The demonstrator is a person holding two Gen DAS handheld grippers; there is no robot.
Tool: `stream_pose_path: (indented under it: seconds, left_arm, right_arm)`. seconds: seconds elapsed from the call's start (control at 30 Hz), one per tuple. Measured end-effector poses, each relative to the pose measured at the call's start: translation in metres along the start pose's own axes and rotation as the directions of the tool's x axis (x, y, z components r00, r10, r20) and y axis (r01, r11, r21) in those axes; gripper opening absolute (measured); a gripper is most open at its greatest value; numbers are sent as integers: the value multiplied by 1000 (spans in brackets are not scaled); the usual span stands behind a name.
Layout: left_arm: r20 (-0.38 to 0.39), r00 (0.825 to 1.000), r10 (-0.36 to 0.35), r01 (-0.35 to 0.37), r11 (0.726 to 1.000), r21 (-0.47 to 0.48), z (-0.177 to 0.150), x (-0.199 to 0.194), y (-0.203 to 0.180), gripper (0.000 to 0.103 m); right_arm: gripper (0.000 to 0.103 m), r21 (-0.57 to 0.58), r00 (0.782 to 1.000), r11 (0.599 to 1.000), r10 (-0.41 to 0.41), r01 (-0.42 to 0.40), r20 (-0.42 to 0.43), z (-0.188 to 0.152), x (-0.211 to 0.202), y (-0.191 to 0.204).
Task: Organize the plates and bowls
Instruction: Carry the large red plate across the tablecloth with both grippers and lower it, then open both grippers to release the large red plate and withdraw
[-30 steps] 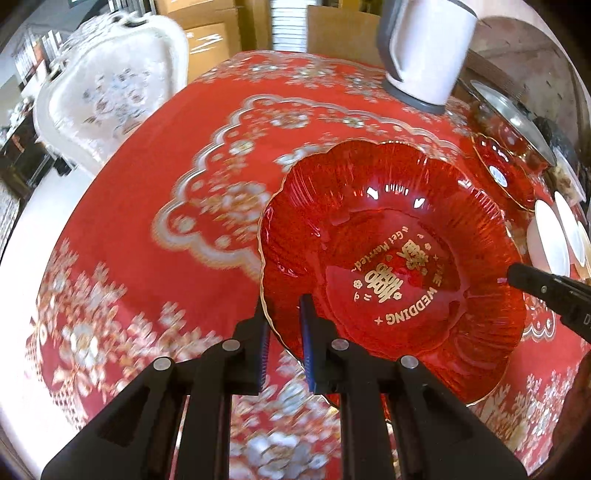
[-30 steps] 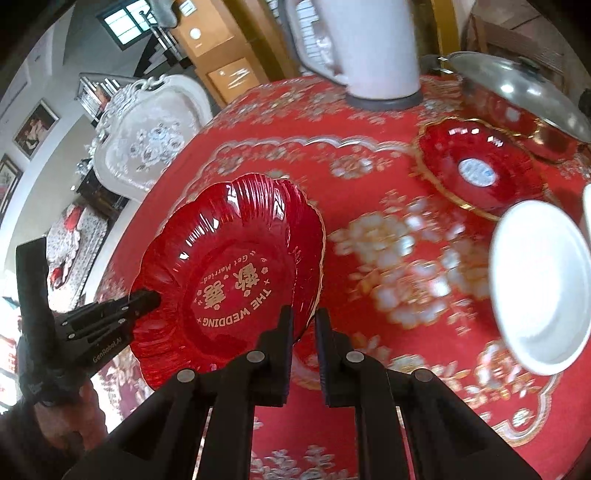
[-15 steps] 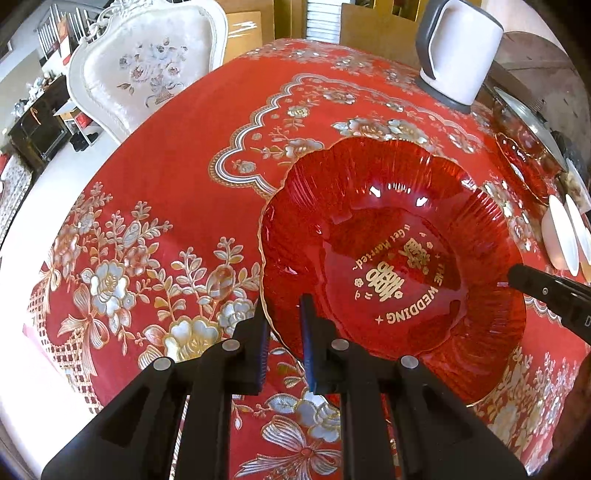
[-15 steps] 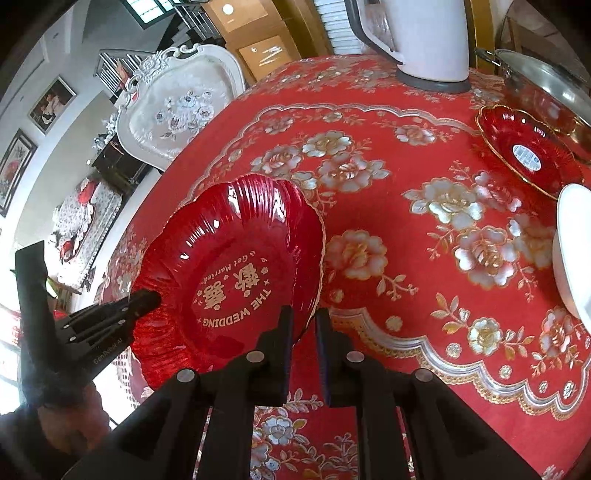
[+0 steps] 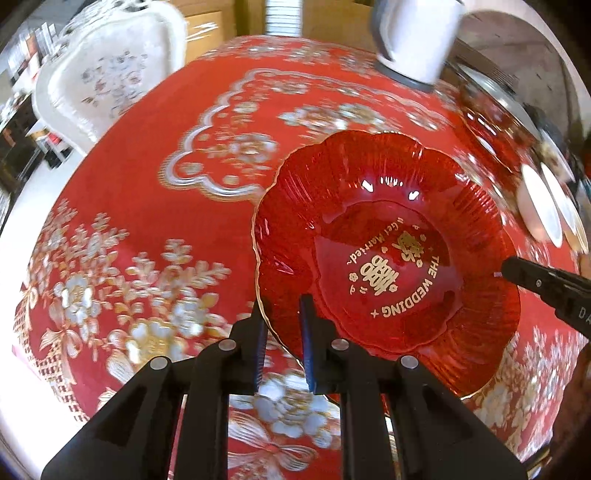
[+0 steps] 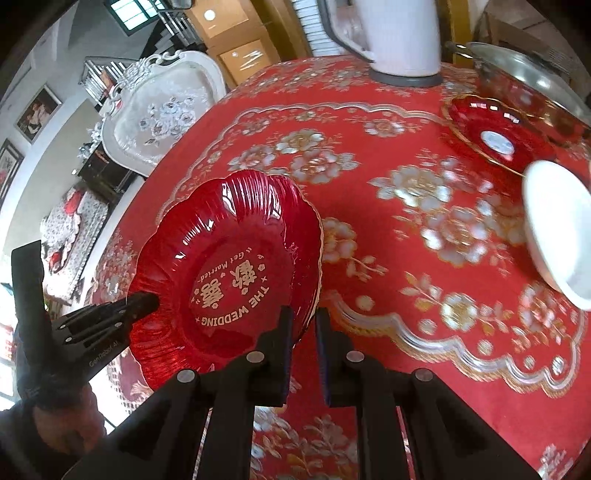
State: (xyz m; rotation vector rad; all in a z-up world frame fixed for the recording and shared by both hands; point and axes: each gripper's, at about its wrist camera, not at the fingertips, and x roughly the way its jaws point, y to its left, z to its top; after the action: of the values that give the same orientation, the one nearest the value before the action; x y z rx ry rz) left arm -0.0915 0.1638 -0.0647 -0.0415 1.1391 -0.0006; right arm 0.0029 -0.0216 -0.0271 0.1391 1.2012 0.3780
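A red flower-shaped glass plate with gold "THE WEDDING" lettering hangs just over the red tablecloth, gripped at opposite rims. My left gripper is shut on its near rim, which runs between the pads. My right gripper is shut on the other rim of the same plate. Each gripper shows in the other's view: the right gripper's tip at the plate's right edge, the left gripper at its left edge, held by a hand.
A small red plate, a white bowl, a lidded steel pot and a white kettle stand at the right and back. White bowls sit right of the plate. A white chair stands behind the table's left edge.
Both grippers keep their hold on the plate and have carried it across the table. Since half a second ago the kettle and white bowl have come nearer, and the cloth is motion-blurred.
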Motion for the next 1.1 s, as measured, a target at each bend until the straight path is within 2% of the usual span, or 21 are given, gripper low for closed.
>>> stream_pose_path:
  seconds: [0.23,0.33,0.53,0.7,0.8,0.83,0.9,0.97,1.0,1.03,1.07,1.1]
  left_arm:
    - [-9,996,-93,93,987,133,-14,-5,-56,15]
    - [-19,993,-118,120,980,160,-19,-8,-75,15]
    - [-38,995,-95,100,980,171,-24,-9,-94,15]
    - [-65,994,-86,96,982,161,-34,-12,-105,15]
    - [-73,993,-88,97,987,128,-36,-13,-108,16]
    - [-73,993,-87,95,989,114,-36,-14,-109,20]
    - [-72,993,-89,94,992,79,-38,-17,-110,23]
    - [-55,995,-86,89,995,46,-37,-22,-109,28]
    - [-37,996,-82,83,996,24,-37,-26,-107,34]
    - [-16,997,-74,74,997,6,-37,-31,-105,51]
    - [2,998,-69,69,998,-3,-36,-36,-104,61]
    - [28,997,-69,69,997,-16,-35,-43,-103,61]
  right_arm:
    - [12,88,997,994,-70,69,9,-37,-32,-42]
    - [13,147,997,986,-80,77,9,-55,-46,-65]
    - [16,164,997,984,-70,66,20,-75,-64,-87]
    - [16,105,998,992,-64,64,-1,-84,-70,-90]
    - [17,89,999,995,-35,35,-4,-90,-75,-98]
    - [17,86,1000,996,-21,21,0,-91,-76,-102]
    - [24,90,1000,996,6,-7,8,-92,-78,-109]
    - [43,87,999,996,35,-37,26,-92,-82,-116]
    - [46,82,998,996,38,-42,40,-92,-85,-119]
    - [51,76,997,996,46,-50,59,-92,-90,-122]
    - [55,72,996,996,54,-59,71,-91,-93,-125]
    - [56,70,994,995,61,-68,86,-92,-97,-130]
